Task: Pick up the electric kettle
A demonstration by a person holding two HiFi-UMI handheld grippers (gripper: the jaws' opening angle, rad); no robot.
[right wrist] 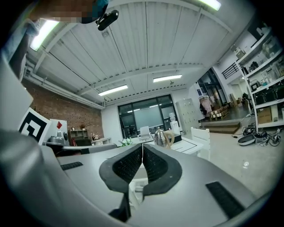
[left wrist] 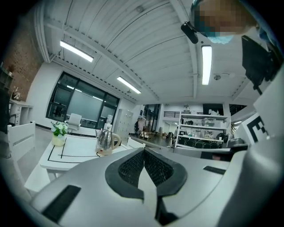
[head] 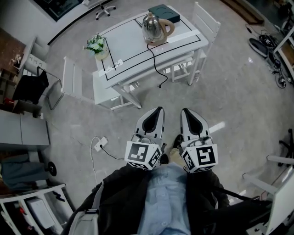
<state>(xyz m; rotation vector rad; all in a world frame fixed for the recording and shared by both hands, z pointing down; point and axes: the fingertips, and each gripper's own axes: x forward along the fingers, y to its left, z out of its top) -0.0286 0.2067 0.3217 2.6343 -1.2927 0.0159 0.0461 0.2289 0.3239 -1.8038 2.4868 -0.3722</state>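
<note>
A steel electric kettle [head: 153,27] with a tan handle and base stands upright on the white table [head: 131,55], its black cord [head: 157,69] hanging off the near edge. It shows small and distant in the left gripper view, kettle [left wrist: 106,141], and in the right gripper view, kettle [right wrist: 161,138]. My left gripper [head: 158,111] and right gripper [head: 184,112] are held side by side in front of the person's body, well short of the table. Both are shut with nothing between the pads.
A flower pot [head: 97,46] sits at the table's left end and a dark box [head: 164,13] at its far end. White chairs [head: 85,85] stand around the table. A power strip [head: 99,143] with cable lies on the floor at left. Shelving [left wrist: 204,131] is further back.
</note>
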